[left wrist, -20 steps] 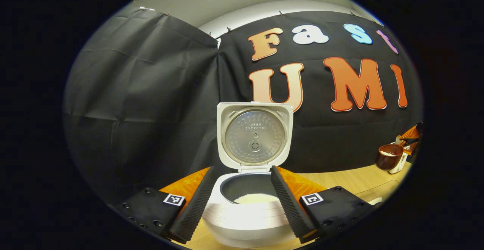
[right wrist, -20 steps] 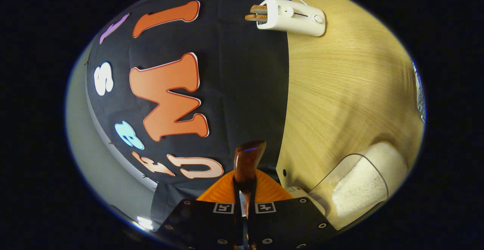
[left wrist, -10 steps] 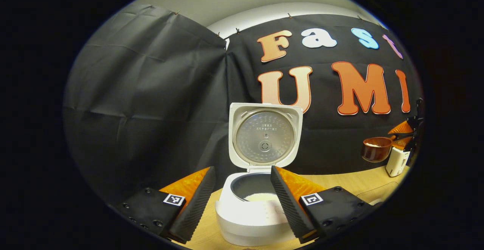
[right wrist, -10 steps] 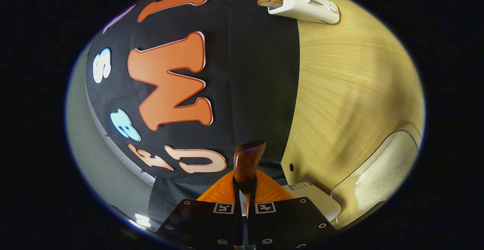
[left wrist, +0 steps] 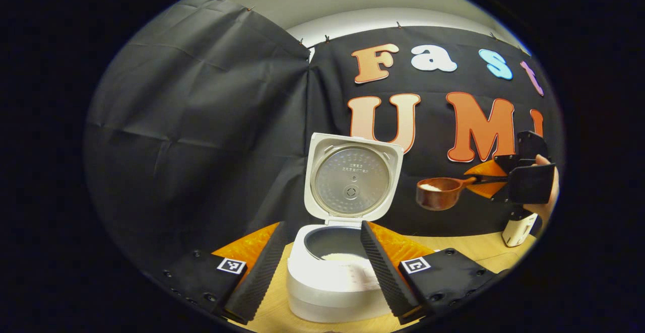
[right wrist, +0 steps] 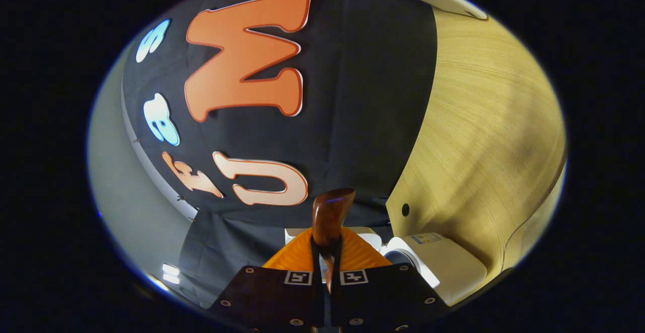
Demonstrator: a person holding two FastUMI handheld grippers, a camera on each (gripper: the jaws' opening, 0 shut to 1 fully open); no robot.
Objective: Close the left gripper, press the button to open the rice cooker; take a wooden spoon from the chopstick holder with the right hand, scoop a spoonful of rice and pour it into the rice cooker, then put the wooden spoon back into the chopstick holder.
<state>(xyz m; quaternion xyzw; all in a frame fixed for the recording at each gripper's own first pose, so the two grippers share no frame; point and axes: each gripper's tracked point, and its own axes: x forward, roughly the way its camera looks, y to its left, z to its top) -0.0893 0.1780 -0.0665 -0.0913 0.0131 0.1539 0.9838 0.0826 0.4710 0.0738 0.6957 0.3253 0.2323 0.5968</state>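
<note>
Hovering spread apart, the left claw (left wrist: pixel 322 252) frames the rice cooker (left wrist: pixel 330 282) on the tabletop (left wrist: pixel 468 246), lid (left wrist: pixel 352 182) already up. Farther right, the right claw (left wrist: pixel 496 179) clamps the wooden spoon (left wrist: pixel 437 193), loaded with rice; pouring and returning remain.

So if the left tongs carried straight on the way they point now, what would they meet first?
Most likely the rice cooker: its white body sits between the open left tongs, the raised lid behind. Depth is hard to judge.

wooden spoon (left wrist: pixel 437 193) carried closer to rice cooker (left wrist: pixel 332 277) (rice aboard), right gripper (left wrist: pixel 496 182) nearer
</note>
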